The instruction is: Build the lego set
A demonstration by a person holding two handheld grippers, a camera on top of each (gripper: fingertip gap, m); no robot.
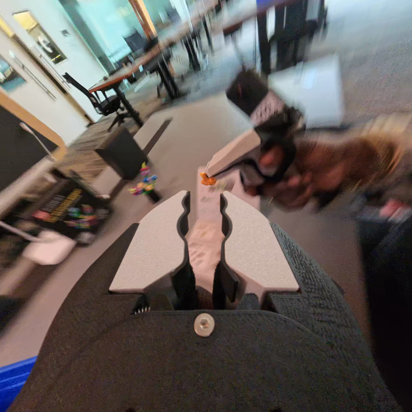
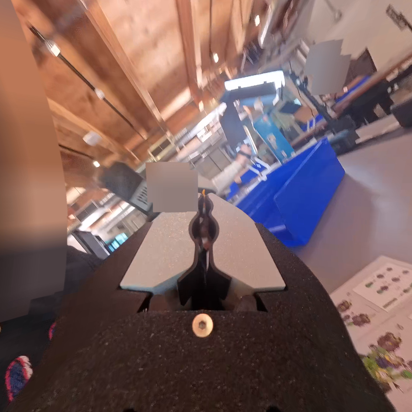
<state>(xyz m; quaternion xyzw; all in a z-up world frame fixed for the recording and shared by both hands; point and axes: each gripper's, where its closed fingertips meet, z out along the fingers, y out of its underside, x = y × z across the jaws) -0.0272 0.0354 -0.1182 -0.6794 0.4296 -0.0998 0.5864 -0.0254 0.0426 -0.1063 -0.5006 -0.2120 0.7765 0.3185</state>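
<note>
My left gripper (image 1: 205, 194) has its grey fingers (image 1: 160, 240) close together on a white printed sheet (image 1: 206, 234) that stands up between them and reaches past the tips. My right gripper (image 1: 208, 176) comes in from the right, held by a hand (image 1: 323, 169), and is shut on a small orange lego piece (image 1: 206, 180) just above the far end of the sheet. In the right wrist view the right gripper (image 2: 204, 196) points up toward the ceiling, with a sliver of the orange piece (image 2: 203, 192) at its tips.
A small colourful lego build (image 1: 146, 182) stands on the grey table beside a black box (image 1: 122, 153). A dark lego box (image 1: 60, 211) and a white tray (image 1: 49, 247) sit at the left. An instruction booklet (image 2: 367, 312) and a blue bin (image 2: 301, 194) are on the right.
</note>
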